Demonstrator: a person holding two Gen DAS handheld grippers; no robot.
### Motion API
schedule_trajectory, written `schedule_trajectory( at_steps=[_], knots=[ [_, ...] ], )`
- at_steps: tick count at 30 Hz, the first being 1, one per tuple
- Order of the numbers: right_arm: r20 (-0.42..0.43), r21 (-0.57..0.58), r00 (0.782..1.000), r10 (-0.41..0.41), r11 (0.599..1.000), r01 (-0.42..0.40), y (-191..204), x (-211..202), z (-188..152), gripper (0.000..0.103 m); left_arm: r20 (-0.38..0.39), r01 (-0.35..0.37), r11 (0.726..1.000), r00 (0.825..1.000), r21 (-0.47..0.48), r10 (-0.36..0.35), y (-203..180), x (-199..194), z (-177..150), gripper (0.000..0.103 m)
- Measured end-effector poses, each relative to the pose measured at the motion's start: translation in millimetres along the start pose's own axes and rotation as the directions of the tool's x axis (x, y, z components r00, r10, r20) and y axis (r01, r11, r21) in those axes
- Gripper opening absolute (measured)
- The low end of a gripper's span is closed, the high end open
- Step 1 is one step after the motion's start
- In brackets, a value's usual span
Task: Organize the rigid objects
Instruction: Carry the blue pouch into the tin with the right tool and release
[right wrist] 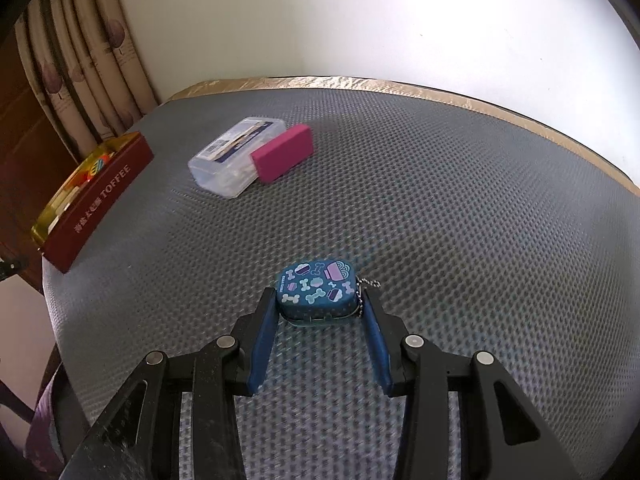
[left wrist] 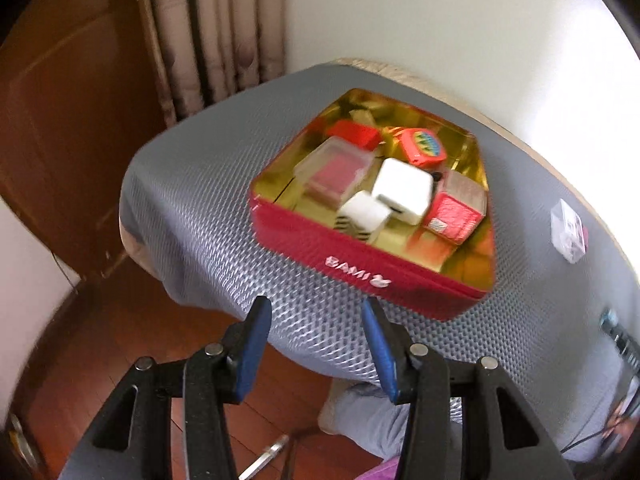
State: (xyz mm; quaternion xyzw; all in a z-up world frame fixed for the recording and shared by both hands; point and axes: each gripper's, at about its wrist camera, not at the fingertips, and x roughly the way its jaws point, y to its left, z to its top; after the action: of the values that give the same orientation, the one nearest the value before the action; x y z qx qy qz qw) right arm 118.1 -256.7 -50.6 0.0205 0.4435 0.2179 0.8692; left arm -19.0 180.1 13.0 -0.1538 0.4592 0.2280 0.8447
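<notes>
R tongs (right wrist: 322, 300) grip blue tin (right wrist: 317, 293) on grey surface (right wrist: 440, 208); L tongs (left wrist: 316, 312) apart, empty, near red tin (left wrist: 360, 264).

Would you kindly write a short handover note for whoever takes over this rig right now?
Left tongs: open, empty, near the red tin.
Right tongs: shut on the small blue tin, apparently resting on the grey mat.
Done: several small boxes lie in the red tin.
Left: blue tin, clear plastic case and pink box, side by side on the mat.
</notes>
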Motion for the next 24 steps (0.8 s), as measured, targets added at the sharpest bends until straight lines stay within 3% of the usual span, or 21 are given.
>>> schedule_trajectory(
  at_steps=[2,6,11,15,19,24],
  knots=[
    [-0.007,0.006,1.0,0.006,1.0,-0.006,7,-3,-3,0.039,-0.008,0.046,0.997,0.999,-0.061,-0.047,12,0,1,0.048],
    [0.005,-0.003,0.999,0.047,0.999,-0.047,32,-17,-2,0.039,-0.015,0.067,0.993,0.998,-0.098,-0.068,22,-1,1,0.048],
    [0.036,-0.099,0.988,0.15,0.984,-0.146,99,-36,21,0.039,-0.07,0.102,0.991,0.992,-0.091,-0.108,18,3,2,0.051],
    [0.038,-0.201,0.963,0.267,0.946,-0.254,171,-43,45,0.039,-0.104,0.128,0.989,0.985,-0.067,-0.135,11,4,-2,0.051],
    [0.001,-0.285,0.936,0.351,0.898,-0.336,239,-29,68,0.039,-0.068,0.093,0.996,0.993,-0.006,-0.093,2,-5,-4,0.052],
    [-0.069,-0.327,0.927,0.369,0.87,-0.37,295,4,79,0.039,-0.017,0.003,0.997,1.0,0.08,-0.002,-9,-14,-7,0.053]
  ],
)
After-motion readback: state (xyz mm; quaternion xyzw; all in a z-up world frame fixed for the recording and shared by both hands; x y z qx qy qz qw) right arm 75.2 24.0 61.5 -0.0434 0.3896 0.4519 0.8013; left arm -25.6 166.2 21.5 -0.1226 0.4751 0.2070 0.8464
